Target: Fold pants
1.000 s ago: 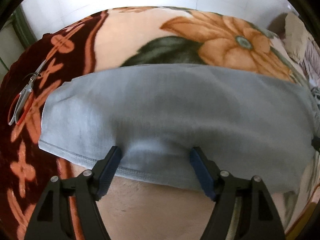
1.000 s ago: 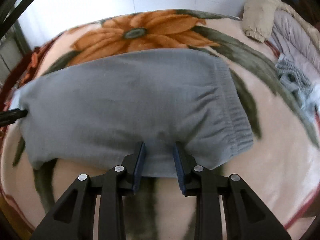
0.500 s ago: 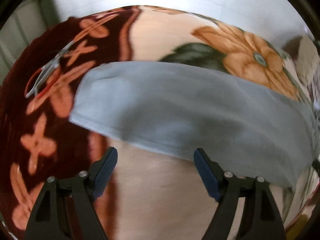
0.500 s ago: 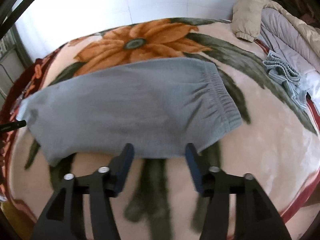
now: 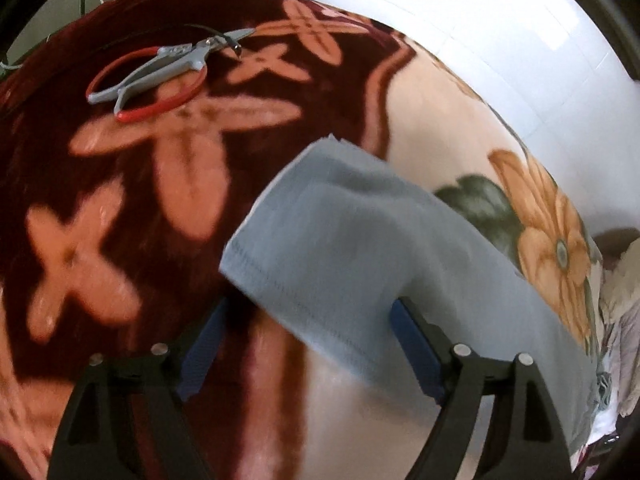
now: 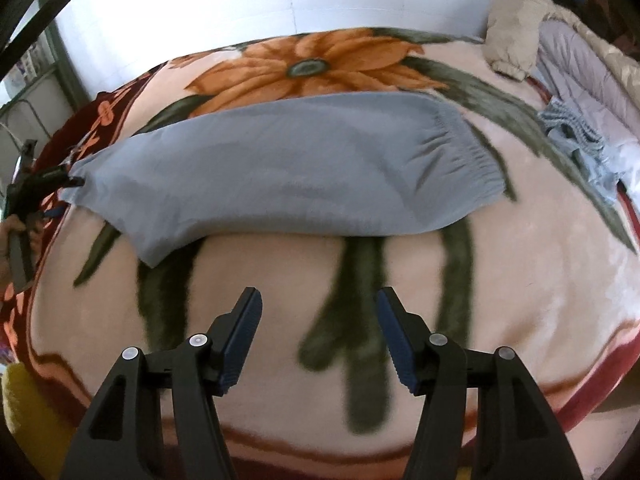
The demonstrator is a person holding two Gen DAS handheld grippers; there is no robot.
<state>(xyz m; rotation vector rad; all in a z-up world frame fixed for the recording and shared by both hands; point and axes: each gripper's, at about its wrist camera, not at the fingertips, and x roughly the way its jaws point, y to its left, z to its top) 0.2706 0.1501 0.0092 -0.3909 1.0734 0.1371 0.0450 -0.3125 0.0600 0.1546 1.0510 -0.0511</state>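
- The grey folded cotton pants (image 6: 288,172) lay lengthwise across the floral fleece blanket (image 6: 520,280), elastic waistband rightward.
- The left gripper (image 5: 308,344) stood with jaws spread around the hemmed leg end.
- The right gripper (image 6: 318,336) hovered near, jaws apart, holding nothing.
- No containers or legible writing showed.

Plain grey-blue pants (image 6: 280,172), gathered waistband (image 6: 464,152) the same shade. Peach blanket (image 6: 520,280) printed with an orange flower (image 6: 304,68), olive-green leaves and stems, maroon border with salmon crosses (image 5: 80,264). Pruning shears (image 5: 160,72) grey with red handle loops. Black grippers, blue pads (image 6: 244,336). Beige jacket (image 6: 516,28), lilac-grey quilt (image 6: 584,68), white tiled wall (image 6: 200,4).
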